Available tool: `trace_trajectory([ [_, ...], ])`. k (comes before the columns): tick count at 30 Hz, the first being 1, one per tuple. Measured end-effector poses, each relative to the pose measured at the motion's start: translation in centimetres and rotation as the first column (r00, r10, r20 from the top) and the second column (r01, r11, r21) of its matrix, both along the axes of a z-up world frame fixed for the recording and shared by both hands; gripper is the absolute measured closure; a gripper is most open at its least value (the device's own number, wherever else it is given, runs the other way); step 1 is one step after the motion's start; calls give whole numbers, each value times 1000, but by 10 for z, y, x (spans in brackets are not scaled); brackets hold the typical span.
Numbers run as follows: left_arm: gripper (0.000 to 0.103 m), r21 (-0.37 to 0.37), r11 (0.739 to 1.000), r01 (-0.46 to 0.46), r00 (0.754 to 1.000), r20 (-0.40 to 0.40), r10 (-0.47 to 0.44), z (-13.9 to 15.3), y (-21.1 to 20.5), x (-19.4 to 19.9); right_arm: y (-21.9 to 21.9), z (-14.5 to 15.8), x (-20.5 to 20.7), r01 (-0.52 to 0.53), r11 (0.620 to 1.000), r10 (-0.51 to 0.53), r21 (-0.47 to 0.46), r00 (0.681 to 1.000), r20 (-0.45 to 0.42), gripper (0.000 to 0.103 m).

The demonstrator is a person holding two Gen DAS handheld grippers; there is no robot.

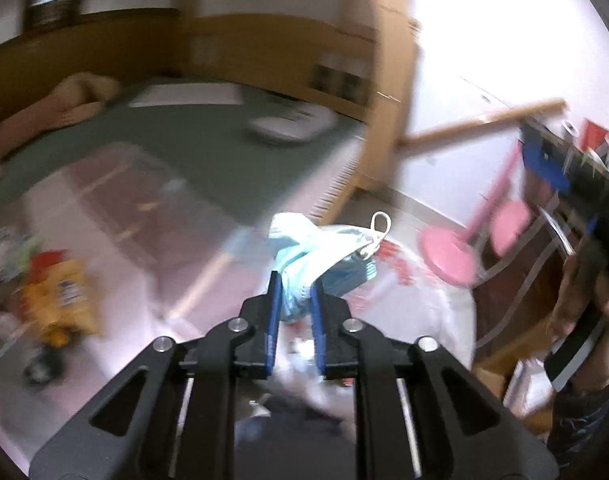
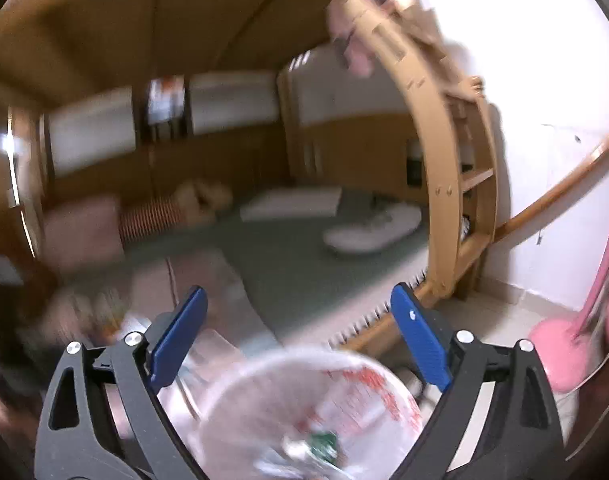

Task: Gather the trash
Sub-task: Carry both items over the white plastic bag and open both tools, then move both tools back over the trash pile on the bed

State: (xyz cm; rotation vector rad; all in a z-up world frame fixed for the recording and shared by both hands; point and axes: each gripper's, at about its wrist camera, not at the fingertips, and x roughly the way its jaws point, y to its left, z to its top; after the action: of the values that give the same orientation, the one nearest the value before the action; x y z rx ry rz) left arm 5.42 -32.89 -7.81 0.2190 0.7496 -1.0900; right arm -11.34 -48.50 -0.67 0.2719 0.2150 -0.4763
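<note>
**Two tongs over one bag: the mask held above the opening**

Two tools are in play. The left tongs [image 1: 296, 300] are closed on a crumpled pale-blue face mask [image 1: 316, 252], pinched by its lower end between the blue pads; its white ear loop [image 1: 378, 232] sticks out beyond the tips, to the right. The mask's long axis runs roughly forward along the tongs, away from the camera. Beneath and just ahead of them lies a translucent white plastic bag [image 1: 404, 292] with red print, on or just above the floor; its mouth appears to lie directly under the mask, though blur makes the rim hard to trace.

The right tongs [image 2: 300, 328] stand wide apart with nothing between the pads. The same bag [image 2: 304, 408] bulges up just below them, close to the inner faces of the fingers but gripped by neither; a little green-and-white litter shows through its wall.

Judged from this, the step in hand is dropping the mask into the bag. The left tongs are the nearer and already carry it, so what matters is that the mask hangs straight above the opening. The slack, unheld bag may sag shut.

A bed [image 1: 208, 152] with a green cover fills the background, and a pink stool [image 1: 452, 256] stands right of the bag.
</note>
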Motion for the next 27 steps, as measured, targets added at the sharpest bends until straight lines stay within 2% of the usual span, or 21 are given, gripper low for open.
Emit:
trace_trajectory([
  [1, 41, 6, 1000, 21, 1000, -5, -21, -2, -9, -4, -1, 6, -2, -11, 1000, 10, 10, 1000, 24, 11],
  [2, 22, -9, 1000, 16, 1000, 4, -16, -1, -13, -6, 0, 9, -2, -21, 1000, 21, 9, 999, 39, 11],
  [6, 18, -52, 995, -82, 997, 11, 83, 10, 21, 15, 16, 9, 16, -95, 995, 95, 8, 995, 24, 11],
  [10, 13, -45, 968, -249, 963, 100, 252, 21, 82, 51, 42, -2, 57, -211, 977, 212, 37, 977, -20, 11],
  [12, 12, -42, 928, -369, 917, 149, 371, 28, 130, 75, 64, -7, 86, -272, 961, 274, 40, 960, -51, 11],
  [15, 11, -62, 854, -517, 840, 157, 520, 38, 198, 110, 105, -8, 138, -397, 917, 398, 37, 913, -84, 11],
  [17, 9, -86, 782, -617, 767, 159, 622, 44, 246, 127, 133, -5, 168, -465, 885, 465, 23, 881, -85, 11],
  [19, 8, -101, 733, -673, 714, 173, 679, 47, 281, 140, 161, -1, 200, -526, 850, 525, 19, 846, -87, 11],
  [21, 6, -103, 687, -719, 659, 213, 721, 44, 309, 146, 189, 3, 237, -581, 814, 579, 11, 809, -101, 6],
  [22, 6, -101, 667, -738, 634, 232, 737, 41, 317, 148, 201, 3, 250, -592, 806, 588, 0, 801, -111, 6],
  [24, 6, -83, 604, -793, 568, 258, 782, 24, 344, 156, 226, -3, 281, -610, 792, 602, -17, 786, -140, 6],
  [25, 6, -72, 592, -803, 559, 252, 790, 19, 350, 157, 233, -8, 291, -613, 790, 604, -20, 783, -151, 6],
  [26, 6, -29, 565, -825, 546, 219, 808, 6, 360, 166, 239, -17, 298, -612, 791, 602, -20, 783, -156, 6],
  [27, 6, -5, 552, -834, 540, 195, 818, 1, 361, 172, 244, -32, 303, -606, 795, 597, -20, 788, -150, 6],
])
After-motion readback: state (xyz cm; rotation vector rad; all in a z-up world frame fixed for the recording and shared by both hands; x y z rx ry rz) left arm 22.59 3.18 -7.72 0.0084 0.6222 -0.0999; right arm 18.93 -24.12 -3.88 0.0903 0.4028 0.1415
